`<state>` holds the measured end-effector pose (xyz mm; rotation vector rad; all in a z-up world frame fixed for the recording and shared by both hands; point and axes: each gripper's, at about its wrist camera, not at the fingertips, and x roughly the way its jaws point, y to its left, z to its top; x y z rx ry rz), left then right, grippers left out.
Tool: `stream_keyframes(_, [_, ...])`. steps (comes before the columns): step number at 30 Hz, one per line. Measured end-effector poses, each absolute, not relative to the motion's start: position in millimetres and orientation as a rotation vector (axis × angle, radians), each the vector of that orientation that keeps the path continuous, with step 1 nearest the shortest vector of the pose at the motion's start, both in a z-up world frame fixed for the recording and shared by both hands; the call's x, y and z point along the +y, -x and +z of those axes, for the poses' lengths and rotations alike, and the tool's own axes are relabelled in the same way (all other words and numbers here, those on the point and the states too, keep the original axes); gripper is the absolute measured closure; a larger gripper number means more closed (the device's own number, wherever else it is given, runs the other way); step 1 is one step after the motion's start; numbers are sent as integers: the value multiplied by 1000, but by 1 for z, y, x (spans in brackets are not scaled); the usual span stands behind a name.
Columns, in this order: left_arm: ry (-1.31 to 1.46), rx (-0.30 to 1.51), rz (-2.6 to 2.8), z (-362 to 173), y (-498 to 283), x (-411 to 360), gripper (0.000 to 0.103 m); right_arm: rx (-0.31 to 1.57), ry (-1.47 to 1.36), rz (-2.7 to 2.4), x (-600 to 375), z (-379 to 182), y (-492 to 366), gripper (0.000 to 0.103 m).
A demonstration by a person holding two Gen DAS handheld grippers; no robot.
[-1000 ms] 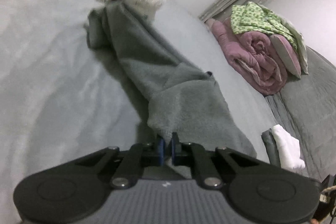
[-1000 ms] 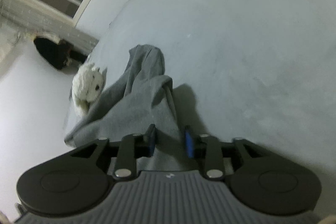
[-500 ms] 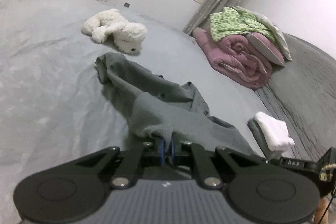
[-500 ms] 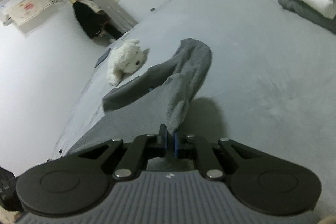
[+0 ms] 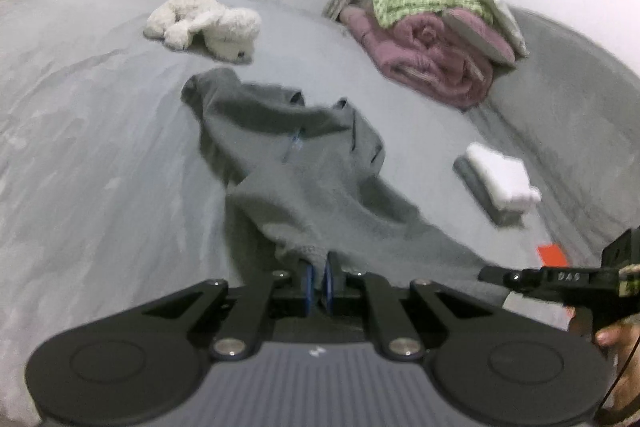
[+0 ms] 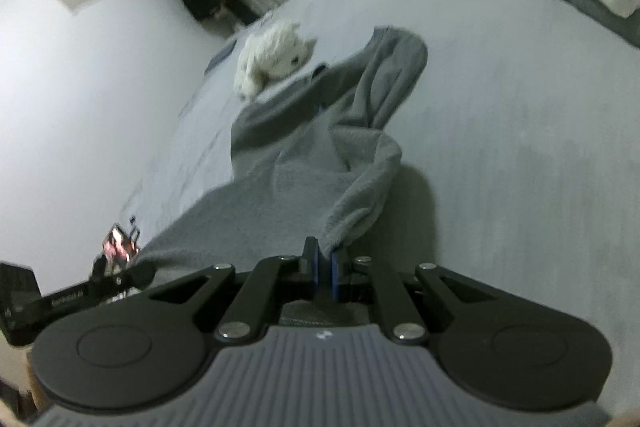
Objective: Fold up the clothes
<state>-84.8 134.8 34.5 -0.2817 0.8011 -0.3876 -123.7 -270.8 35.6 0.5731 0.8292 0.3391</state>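
Both jaws clamped on hem of grey garment (image 5: 304, 171), left gripper (image 5: 319, 281) and right gripper (image 6: 324, 273) should pull apart evenly to flatten it on the bed (image 5: 100, 147).

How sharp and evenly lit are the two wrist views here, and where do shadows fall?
Left wrist: soft motion blur on the grey garment and folded white cloth, fisheye bending, dim flat light. Right wrist: blurred plush toy; the garment casts a dark shadow on the bed.

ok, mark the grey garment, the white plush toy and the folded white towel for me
grey garment (image 5: 304, 163), left wrist view, middle of the crumpled body.
white plush toy (image 5: 208, 21), left wrist view, its body.
folded white towel (image 5: 500, 175), left wrist view, top face.
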Motion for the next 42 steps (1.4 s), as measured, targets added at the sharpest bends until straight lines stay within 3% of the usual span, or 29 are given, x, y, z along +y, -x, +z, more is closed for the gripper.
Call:
stream_keyframes(9, [204,982,-369,-10,78,136,95,970,-491,370,-247,-1,120,91])
stream_keyframes(12, [193,977,-351,-11,73,137,80,995,-495,367,-248,-8,116,84])
stream_keyframes(13, [160,953,-331,-8,72,135,70,997,-502,362,-251,-9,114,79])
stream_keyframes(14, [127,929,-311,-5,72,133,60,991,-514,352,-255,-9,112,66])
stream_keyframes(15, [100,900,-287,-1,72,131,58,979,-526,341,-259,-9,111,57])
stream_keyframes(20, [95,819,-244,9,60,125,54,917,-584,278,-277,-11,101,57])
stream_keyframes(29, [193,854,-338,-9,28,98,57,908,-575,182,-277,-31,65,57])
stream_keyframes(31, [216,858,-343,-14,22,94,57,913,-577,173,-273,-34,57,61])
stream_keyframes(33, [233,868,-352,-19,15,91,57,918,-590,161,-271,-36,52,84])
stream_keyframes(35, [247,871,-361,-22,9,88,57,916,-602,144,-268,-36,49,92])
stream_keyframes(42, [327,859,-391,-23,0,89,57,823,-576,242,-234,-8,45,96])
